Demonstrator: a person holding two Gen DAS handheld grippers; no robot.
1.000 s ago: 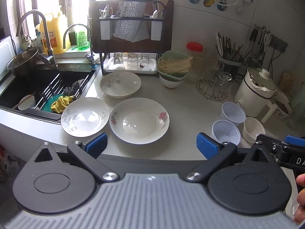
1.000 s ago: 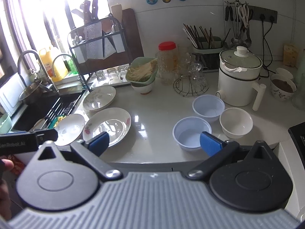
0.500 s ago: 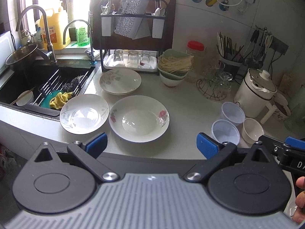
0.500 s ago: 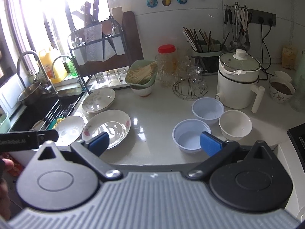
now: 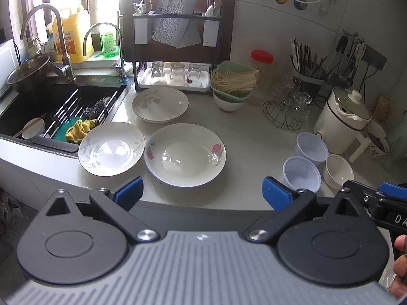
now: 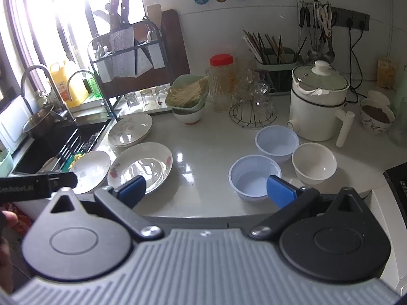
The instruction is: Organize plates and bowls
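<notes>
Three white floral plates lie on the counter: a large one with red flowers, one with grey leaves beside the sink, and one further back. Two pale blue plastic bowls and a white bowl stand at the right. My left gripper is open and empty, at the counter's front edge before the large plate. My right gripper is open and empty, near the front blue bowl; the large plate lies at its left.
A black sink with rack, cloth and a small bowl is at the left. A dish rack with glasses, a bowl of noodles, a wire glass stand and a white electric pot line the back.
Both grippers have drifted slightly; the views shift a little. Both stay open and nothing on the counter has moved.
</notes>
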